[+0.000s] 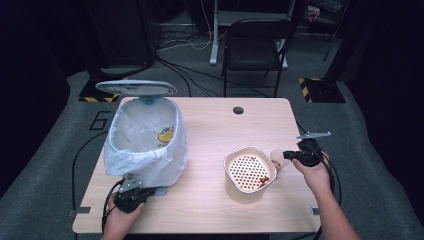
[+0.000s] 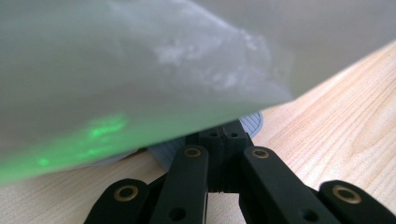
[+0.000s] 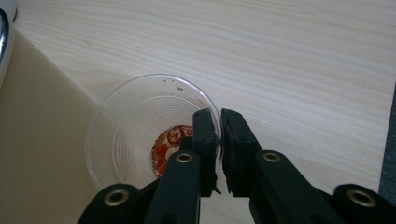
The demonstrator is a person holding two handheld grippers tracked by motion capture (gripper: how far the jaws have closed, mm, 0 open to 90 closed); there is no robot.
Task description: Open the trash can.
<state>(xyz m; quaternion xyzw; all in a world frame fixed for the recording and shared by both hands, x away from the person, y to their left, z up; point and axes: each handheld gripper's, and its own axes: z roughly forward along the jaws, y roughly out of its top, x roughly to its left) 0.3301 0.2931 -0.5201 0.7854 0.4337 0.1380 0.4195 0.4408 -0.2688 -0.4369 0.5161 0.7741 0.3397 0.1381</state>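
Observation:
A clear plastic cup (image 3: 135, 135) with red residue (image 3: 166, 147) at its bottom stands on the wooden table beside a cream strainer bowl (image 1: 248, 172). My right gripper (image 3: 220, 126) straddles the cup's rim, one jaw inside and one outside, with a narrow gap between the pads. In the high view that cup (image 1: 276, 159) sits just right of the bowl, at my right gripper (image 1: 286, 156). My left gripper (image 1: 132, 192) is shut, low at the foot of a pedal bin (image 1: 145, 135) lined with a white bag. Its tips (image 2: 224, 135) rest on the grey ribbed pedal (image 2: 254, 122), and the bin's lid (image 1: 135, 88) stands up.
Something yellow (image 1: 166, 135) lies inside the bin. A few red scraps (image 1: 263, 180) sit on the bowl's perforated insert. The table has a cable hole (image 1: 238, 110) at its far edge. A black chair (image 1: 255, 45) stands behind the table.

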